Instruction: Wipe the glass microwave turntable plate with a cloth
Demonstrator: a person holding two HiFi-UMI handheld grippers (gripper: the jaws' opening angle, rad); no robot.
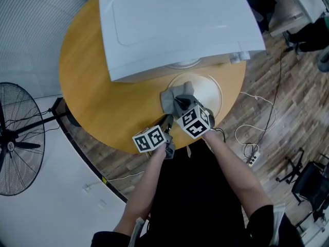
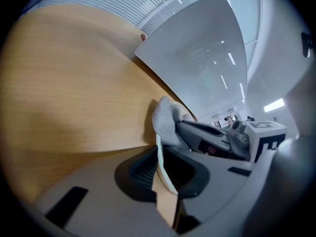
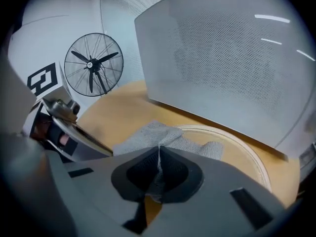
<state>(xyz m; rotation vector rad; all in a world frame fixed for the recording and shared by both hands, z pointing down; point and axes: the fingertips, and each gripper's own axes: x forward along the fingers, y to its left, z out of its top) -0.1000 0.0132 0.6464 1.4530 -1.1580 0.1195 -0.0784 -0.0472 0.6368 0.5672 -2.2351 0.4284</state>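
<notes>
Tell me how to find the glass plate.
Look at the round wooden table with the big white microwave on it. The glass plate sits right beside the microwave. It is the only see-through circle, with a grey cloth on it.

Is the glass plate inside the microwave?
No, the glass plate lies on the wooden table in front of the microwave.

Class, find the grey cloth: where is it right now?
In the head view the cloth lies over the left side of the glass plate, just in front of the microwave, pinched in the right gripper.
</notes>
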